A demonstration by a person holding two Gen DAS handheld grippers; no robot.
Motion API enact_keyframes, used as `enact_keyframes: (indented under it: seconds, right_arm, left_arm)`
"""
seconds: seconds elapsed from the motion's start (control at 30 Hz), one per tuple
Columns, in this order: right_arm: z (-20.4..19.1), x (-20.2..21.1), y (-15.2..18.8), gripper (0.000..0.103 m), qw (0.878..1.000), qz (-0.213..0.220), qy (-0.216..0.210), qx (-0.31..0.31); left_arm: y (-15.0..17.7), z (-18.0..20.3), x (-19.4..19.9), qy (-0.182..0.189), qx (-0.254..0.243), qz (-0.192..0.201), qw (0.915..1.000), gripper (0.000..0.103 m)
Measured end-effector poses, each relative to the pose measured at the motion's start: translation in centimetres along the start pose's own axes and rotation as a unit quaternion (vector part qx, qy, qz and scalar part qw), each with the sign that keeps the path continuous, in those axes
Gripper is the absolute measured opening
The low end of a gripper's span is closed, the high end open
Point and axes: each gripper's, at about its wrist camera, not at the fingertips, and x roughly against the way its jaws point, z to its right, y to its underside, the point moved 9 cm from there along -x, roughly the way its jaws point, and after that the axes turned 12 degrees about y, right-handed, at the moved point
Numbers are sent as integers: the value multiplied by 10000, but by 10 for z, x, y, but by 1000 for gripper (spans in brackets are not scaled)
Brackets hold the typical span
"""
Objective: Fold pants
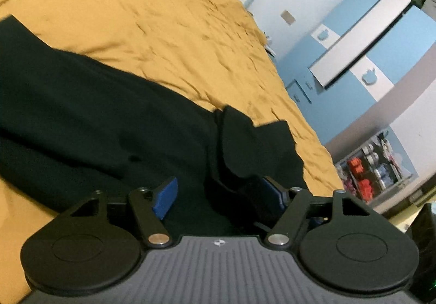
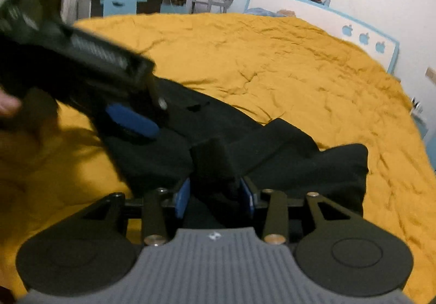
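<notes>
Black pants (image 2: pixel 286 151) lie bunched on a yellow bedspread (image 2: pixel 272 64). Left gripper (image 1: pixel 220 200): blue pads apart, cloth between them. Right gripper (image 2: pixel 215 197): pads narrow, clamping a fold.

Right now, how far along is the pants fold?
Early. Done: the black pants lie on the yellow bedspread, bunched and unevenly layered. In hand: both the left gripper and right gripper have cloth between their jaws. Left: flattening and finishing the fold.

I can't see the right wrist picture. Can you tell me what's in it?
The right gripper has black pants bunched between its blue fingers, on a mustard-yellow bedspread. The left gripper reaches onto the pants from the upper left, blurred.
</notes>
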Motion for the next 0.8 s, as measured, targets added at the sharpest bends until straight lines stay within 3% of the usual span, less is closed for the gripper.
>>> enact_keyframes:
  seconds: [0.1, 0.13, 0.23, 0.43, 0.47, 0.57, 0.63, 0.8]
  right_arm:
    - [22, 17, 1, 41, 9980, 267, 286, -504]
    - [32, 21, 4, 46, 9956, 372, 445, -732]
    - [70, 28, 13, 47, 9847, 565, 883, -1393]
    - [96, 22, 28, 47, 9667, 474, 1006, -2305]
    - [97, 20, 31, 47, 9647, 411, 989, -2406]
    - [99, 20, 38, 48, 9580, 309, 929, -2695]
    - [102, 19, 38, 47, 9545, 345, 869, -2833]
    - [96, 30, 28, 41, 9558, 653, 809, -2751]
  left_arm:
    - [4, 2, -11, 64, 192, -125, 9997, 83]
    - [4, 2, -14, 81, 270, -132, 9995, 83]
    - [4, 2, -24, 208, 646, -180, 9975, 85]
    - [0, -9, -46, 149, 1251, -258, 9917, 81]
    - [-1, -8, -49, 191, 1315, -263, 9908, 74]
    - [1, -6, -53, 306, 1427, -228, 9890, 22]
    - [3, -6, -50, 264, 1345, -123, 9905, 17]
    - [-2, 5, -11, 732, 1074, 810, 9882, 14]
